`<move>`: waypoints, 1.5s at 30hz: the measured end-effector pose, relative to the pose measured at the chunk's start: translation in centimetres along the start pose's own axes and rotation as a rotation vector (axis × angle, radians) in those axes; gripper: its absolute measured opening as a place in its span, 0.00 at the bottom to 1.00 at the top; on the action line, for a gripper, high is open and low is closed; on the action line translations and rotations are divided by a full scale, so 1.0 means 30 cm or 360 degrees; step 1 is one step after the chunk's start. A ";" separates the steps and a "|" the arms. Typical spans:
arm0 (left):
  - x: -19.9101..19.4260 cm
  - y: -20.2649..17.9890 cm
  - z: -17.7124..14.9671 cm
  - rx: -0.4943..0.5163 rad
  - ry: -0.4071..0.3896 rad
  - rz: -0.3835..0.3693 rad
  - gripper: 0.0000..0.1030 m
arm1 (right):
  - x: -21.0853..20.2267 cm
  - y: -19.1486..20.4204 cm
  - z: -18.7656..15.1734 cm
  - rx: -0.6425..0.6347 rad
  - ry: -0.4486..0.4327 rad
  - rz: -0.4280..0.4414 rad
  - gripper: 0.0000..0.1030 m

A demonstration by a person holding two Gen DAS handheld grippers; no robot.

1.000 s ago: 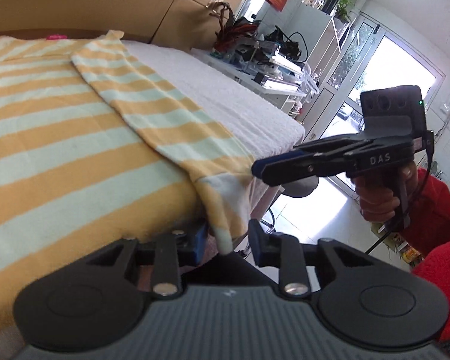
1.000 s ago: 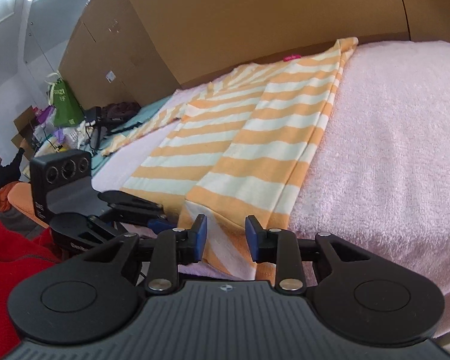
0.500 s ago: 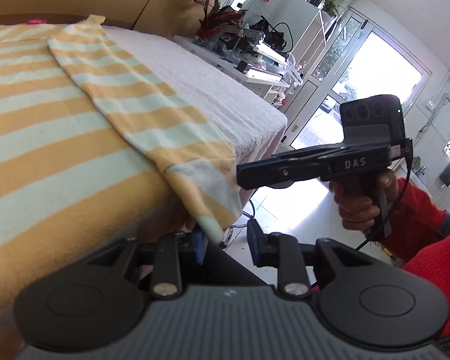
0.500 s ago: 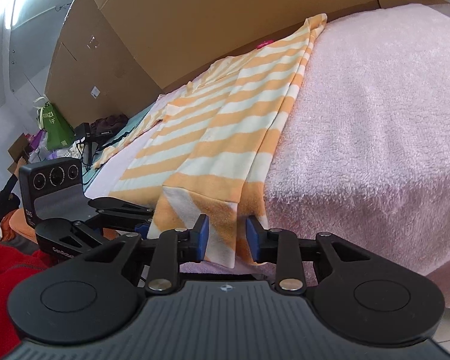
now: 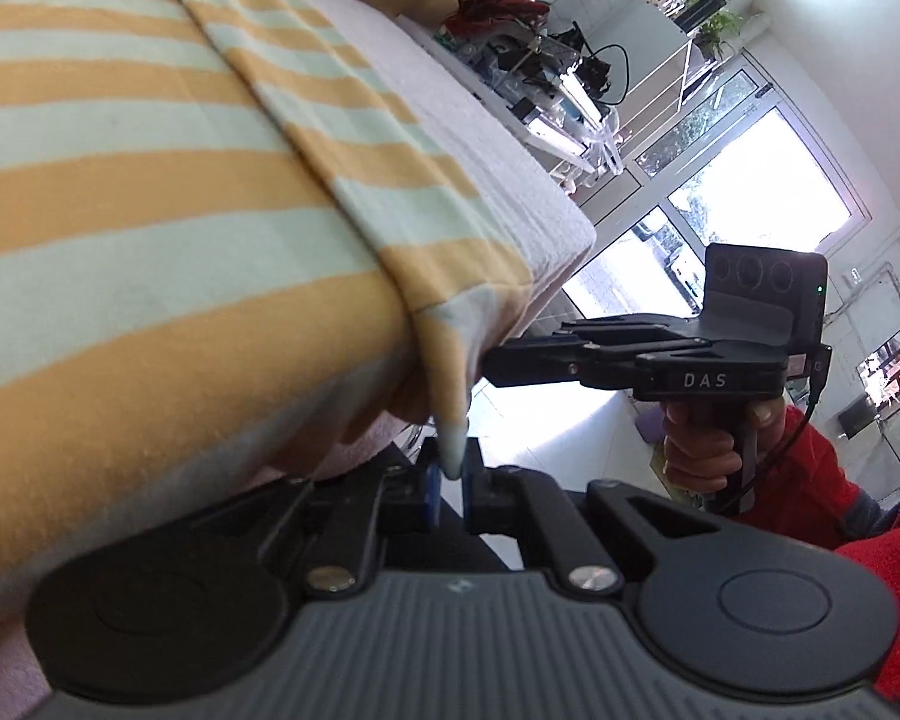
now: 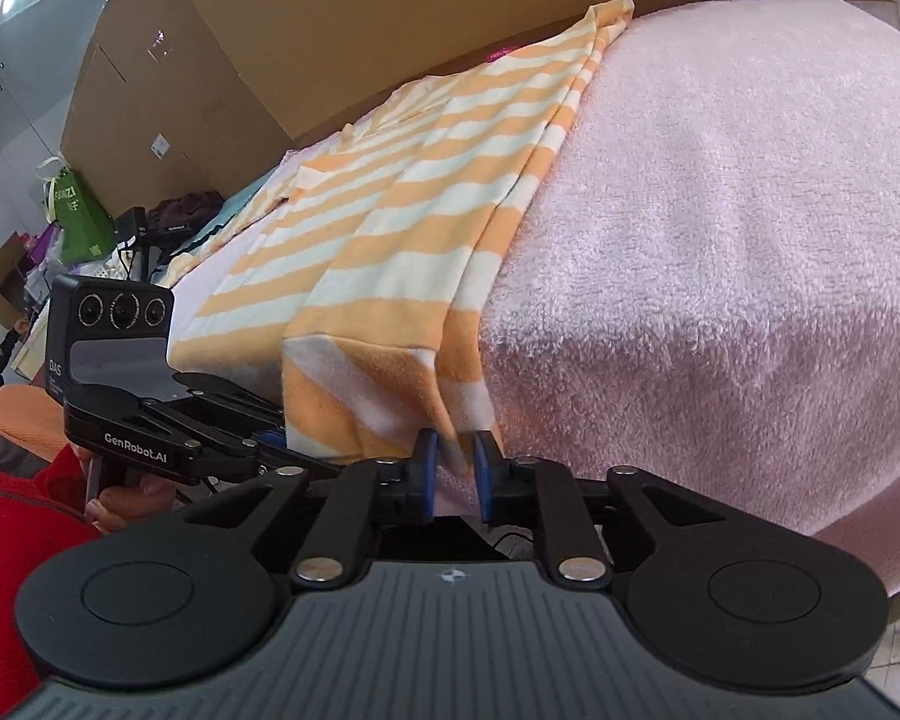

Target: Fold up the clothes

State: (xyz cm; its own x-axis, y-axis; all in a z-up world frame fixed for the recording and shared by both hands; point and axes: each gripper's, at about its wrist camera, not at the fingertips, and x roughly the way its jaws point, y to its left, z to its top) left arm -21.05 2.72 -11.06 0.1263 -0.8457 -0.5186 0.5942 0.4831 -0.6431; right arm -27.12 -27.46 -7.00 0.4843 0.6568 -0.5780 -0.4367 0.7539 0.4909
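While hanging, shirt hem (image 5: pixel 450 450) sits pinched by both tools.

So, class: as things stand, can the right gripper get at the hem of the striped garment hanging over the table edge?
Probably yes. The right gripper already has a fold of the striped garment's hem between its blue pads, with nothing in the way. The left gripper grips another corner, off to the side.
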 end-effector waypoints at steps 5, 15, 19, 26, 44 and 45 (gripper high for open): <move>-0.106 -0.040 -0.006 0.0095 -0.0060 0.0015 0.72 | -0.121 0.030 0.035 -0.0017 -0.0207 0.0151 0.31; -0.057 -0.128 0.046 0.0296 -0.0002 0.0058 0.47 | 0.001 -0.029 0.084 0.0266 -0.0188 0.0284 0.13; -0.084 -0.112 0.028 0.0300 0.0036 0.0086 0.45 | -0.040 0.021 0.120 0.0144 -0.0325 0.0285 0.34; -0.181 -0.186 0.102 0.0418 -0.0260 -0.0085 0.63 | 0.059 -0.066 0.216 0.0343 -0.0323 0.0192 0.30; -0.022 -0.154 0.215 0.0462 -0.0162 0.0004 0.70 | 0.336 -0.243 0.592 0.0420 -0.0211 -0.0076 0.00; -0.009 -0.142 0.213 0.0436 -0.0153 0.0004 0.68 | 0.337 -0.269 0.610 0.0477 -0.0239 -0.0076 0.00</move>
State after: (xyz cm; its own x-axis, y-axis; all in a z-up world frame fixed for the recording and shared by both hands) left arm -18.54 -0.55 -4.59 0.1949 -0.8685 -0.4557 0.7844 0.4170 -0.4592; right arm -4.81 -26.64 -4.87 0.6147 0.5987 -0.5135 -0.1792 0.7400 0.6483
